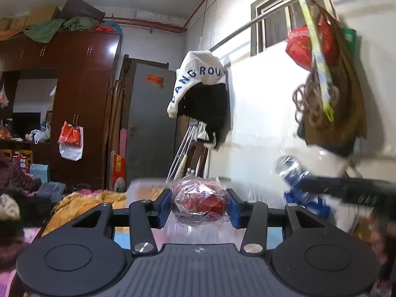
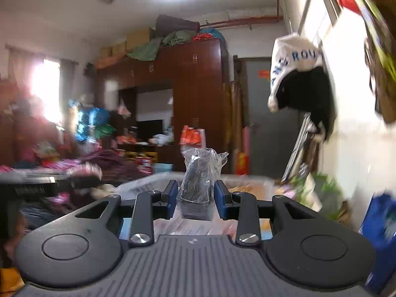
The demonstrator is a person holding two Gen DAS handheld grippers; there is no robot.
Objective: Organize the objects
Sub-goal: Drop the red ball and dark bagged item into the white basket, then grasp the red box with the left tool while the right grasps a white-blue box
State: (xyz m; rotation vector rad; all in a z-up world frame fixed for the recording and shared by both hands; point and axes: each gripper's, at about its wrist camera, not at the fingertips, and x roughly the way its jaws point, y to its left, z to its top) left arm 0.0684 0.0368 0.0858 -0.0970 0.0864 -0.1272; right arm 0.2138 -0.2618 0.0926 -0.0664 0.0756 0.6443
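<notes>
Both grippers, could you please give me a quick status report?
Left gripper shut on red item in clear wrap. Right gripper shut on black item in clear bag. Clear bin just ahead, nothing between.

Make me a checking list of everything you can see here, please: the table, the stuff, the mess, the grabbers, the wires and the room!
Surface: no table seen; a clear bin lies below both grippers.
Job's things: red item in clear wrap; black item in clear wrap.
Clutter: clothes and bags heaped at left; blue bottle, blurred.
Grippers: left hand-held gripper shut on the red item; right hand-held gripper shut on the black item.
Cables: nothing seen for sure; coiled cord or rope hangs on the wall.
Surroundings: brown wardrobe, grey door, white and black jacket hanging from a pole, window.
</notes>
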